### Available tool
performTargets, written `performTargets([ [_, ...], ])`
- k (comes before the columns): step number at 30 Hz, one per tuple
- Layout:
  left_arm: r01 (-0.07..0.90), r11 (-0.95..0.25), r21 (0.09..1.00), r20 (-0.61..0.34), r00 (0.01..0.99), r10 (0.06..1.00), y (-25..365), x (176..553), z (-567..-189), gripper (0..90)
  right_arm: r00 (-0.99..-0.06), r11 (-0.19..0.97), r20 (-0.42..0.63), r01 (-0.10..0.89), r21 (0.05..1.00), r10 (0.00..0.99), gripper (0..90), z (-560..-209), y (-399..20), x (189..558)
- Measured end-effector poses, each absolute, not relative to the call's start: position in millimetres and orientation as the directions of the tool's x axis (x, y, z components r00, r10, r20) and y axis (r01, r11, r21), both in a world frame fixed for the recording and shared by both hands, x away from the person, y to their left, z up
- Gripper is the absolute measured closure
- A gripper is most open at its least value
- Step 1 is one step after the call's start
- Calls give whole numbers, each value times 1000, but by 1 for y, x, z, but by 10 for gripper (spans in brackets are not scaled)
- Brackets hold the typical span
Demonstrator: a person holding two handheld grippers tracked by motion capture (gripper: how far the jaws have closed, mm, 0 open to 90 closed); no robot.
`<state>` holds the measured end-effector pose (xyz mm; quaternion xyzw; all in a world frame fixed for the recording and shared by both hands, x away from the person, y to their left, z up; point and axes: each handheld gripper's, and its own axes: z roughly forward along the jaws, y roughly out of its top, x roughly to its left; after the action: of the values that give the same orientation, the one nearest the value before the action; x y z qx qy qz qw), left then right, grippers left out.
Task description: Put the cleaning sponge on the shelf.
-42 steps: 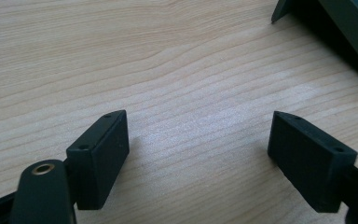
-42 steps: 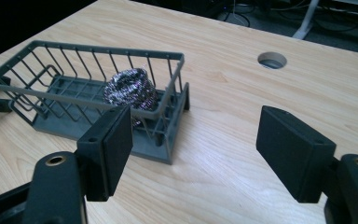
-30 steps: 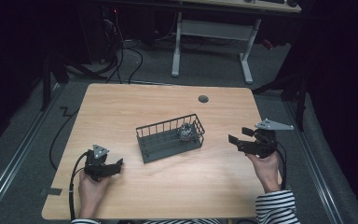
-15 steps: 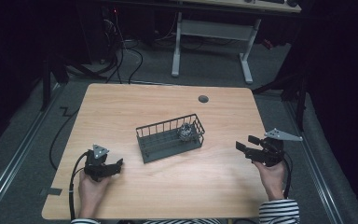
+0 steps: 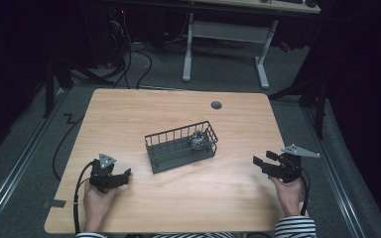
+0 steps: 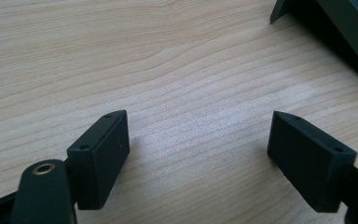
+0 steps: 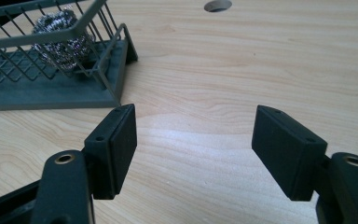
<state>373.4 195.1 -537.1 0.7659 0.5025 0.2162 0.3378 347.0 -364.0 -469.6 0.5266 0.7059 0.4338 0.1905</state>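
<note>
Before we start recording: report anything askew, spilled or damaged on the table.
Nothing stands out. The wire basket sits flat, at an angle to the table edges, with the steel scourer inside. Left gripper and right gripper are open, holding nothing.

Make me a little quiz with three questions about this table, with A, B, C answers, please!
1. Where is the steel wool scourer?
A. inside the wire basket, at its right end
B. on the bare table
C. between a gripper's jaws

2. How many scourers lie in the basket?
A. three
B. one
C. none

3. How do the jaws of the right gripper stand?
A. shut tight
B. clamped on the basket
C. wide open, holding nothing

Answers:
1 A: the high view shows the shiny ball behind the basket's wires.
2 B: a single ball lies there.
3 C: bare wooden table shows between the two black jaws.
</note>
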Motion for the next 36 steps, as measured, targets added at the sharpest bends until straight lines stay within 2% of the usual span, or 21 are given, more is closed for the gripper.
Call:
performTargets([
  [11,623,-269,734,-8,404,915,195,373,-537,209,-359,87,173,604,792,917,315,-492,-359,350],
  [21,620,-278,734,-8,417,909,194,373,-537,197,-364,158,99,612,775,926,315,-506,-346,351],
  [36,620,-279,733,-8,417,909,194,373,-537,194,-362,191,63,621,760,930,314,-520,-340,352],
])
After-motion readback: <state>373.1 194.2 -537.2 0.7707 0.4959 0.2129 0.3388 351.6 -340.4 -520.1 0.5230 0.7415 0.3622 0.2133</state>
